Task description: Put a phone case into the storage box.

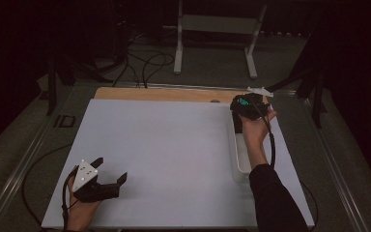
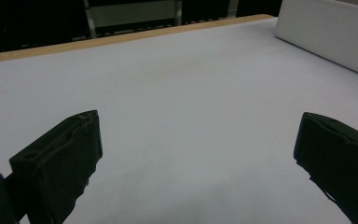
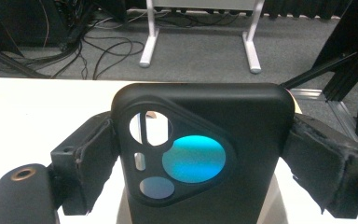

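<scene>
Gripping the phone case [image 3: 200, 158] by both edges, the right gripper [image 3: 200, 163] holds it above the white box [image 1: 241, 159]. Keep it level. The left gripper [image 1: 107, 170] rests wide open, well apart from the box.

you work in a dark lab: cables [image 1: 140, 63] snake at 11 o'clock, a white stand [image 1: 216, 29] at 12.

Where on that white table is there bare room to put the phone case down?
Nearly everywhere: the white table lies bare between the left gripper and the long white box at the right edge. It is tight only at the far right, where the right gripper holds the phone case above that box.
</scene>
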A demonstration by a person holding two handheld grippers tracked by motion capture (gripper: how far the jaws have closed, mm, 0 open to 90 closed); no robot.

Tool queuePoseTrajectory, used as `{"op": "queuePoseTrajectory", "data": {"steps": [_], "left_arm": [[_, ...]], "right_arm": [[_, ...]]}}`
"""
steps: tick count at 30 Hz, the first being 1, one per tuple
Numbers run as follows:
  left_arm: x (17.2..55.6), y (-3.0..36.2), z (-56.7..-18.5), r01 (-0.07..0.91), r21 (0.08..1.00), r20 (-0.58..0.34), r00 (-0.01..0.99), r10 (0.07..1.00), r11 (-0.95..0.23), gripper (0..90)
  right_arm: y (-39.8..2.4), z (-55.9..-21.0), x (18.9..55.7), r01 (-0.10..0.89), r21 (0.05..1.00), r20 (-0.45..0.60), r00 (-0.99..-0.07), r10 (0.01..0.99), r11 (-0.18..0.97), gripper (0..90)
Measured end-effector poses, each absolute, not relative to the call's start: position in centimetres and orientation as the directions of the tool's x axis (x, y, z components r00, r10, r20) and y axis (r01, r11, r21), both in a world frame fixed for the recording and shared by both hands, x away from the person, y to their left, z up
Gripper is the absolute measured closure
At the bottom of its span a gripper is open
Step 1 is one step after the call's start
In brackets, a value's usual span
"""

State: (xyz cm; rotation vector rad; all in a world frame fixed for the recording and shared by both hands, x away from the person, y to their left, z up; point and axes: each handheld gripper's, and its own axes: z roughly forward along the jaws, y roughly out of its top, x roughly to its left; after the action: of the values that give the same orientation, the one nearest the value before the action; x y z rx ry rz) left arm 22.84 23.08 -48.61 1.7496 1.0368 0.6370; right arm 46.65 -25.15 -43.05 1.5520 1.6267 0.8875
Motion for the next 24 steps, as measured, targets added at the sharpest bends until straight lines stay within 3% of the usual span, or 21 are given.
{"op": "queuePoseTrajectory", "data": {"steps": [24], "left_arm": [[22.8,23.2,-48.66,0.366,0.915,-0.039,0.499,0.866,-0.169,1.8]], "right_arm": [[-25.24,-42.84,47.33,0.496,0.864,-0.042,-0.098,0.994,0.086,9.7]]}}
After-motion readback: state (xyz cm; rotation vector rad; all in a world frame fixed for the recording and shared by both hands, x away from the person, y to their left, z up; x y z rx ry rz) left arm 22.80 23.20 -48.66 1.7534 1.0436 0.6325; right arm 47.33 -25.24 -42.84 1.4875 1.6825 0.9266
